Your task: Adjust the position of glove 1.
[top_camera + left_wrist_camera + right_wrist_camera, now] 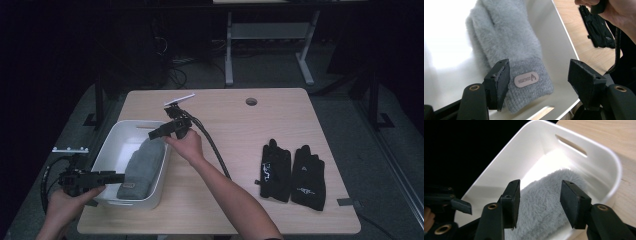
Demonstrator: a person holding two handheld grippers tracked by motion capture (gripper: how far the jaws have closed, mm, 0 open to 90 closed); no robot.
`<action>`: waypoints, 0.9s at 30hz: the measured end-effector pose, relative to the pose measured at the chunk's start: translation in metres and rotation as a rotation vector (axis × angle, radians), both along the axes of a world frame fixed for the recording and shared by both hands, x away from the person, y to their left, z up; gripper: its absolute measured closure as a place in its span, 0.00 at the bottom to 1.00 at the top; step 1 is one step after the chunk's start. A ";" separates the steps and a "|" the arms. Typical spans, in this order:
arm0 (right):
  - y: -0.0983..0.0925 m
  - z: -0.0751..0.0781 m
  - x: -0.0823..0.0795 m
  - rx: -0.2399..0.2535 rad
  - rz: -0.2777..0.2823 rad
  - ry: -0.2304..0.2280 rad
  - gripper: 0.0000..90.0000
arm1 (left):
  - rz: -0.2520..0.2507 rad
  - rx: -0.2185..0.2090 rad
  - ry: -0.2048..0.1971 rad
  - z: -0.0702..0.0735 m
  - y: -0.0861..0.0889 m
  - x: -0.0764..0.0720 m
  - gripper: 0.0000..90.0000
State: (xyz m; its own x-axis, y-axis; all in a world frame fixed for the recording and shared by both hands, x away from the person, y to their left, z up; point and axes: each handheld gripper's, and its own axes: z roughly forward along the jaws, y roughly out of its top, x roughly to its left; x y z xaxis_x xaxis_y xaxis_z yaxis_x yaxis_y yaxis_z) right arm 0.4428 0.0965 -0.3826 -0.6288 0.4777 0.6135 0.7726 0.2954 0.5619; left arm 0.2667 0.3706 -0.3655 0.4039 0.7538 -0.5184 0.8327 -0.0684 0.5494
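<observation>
The grey fuzzy glove (143,167) is laid inside the white bin (111,144) on the counter (280,120); both the left gripper (119,177) and right gripper (152,133) are held open above it, nothing gripped.

- Grey glove (509,47): fluffy, matt cloth with a ribbed knit cuff and smooth label.
- White bin (599,155): smooth, glossy plastic.
- Table (280,125): pale matt wood grain.
- Black gloves (292,172): matt fabric.
</observation>
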 end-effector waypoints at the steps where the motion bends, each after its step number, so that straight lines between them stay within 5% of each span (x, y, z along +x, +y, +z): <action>1: -0.004 0.002 0.001 0.010 0.001 -0.001 0.55 | -0.003 0.002 -0.005 0.002 -0.001 0.001 0.37; 16: -0.032 0.015 0.001 0.064 0.014 -0.019 0.48 | -0.011 -0.015 -0.042 0.015 -0.020 0.009 0.34; 27: -0.065 0.019 -0.002 0.116 0.010 -0.019 0.47 | -0.063 -0.008 -0.074 0.025 -0.052 0.020 0.33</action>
State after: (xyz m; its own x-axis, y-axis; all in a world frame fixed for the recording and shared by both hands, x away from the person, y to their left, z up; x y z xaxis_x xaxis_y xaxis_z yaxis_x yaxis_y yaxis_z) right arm 0.4404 0.0316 -0.3631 -0.6454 0.3979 0.6521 0.7588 0.2357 0.6072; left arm 0.2866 0.3182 -0.3405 0.4880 0.7215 -0.4913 0.7840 -0.1149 0.6100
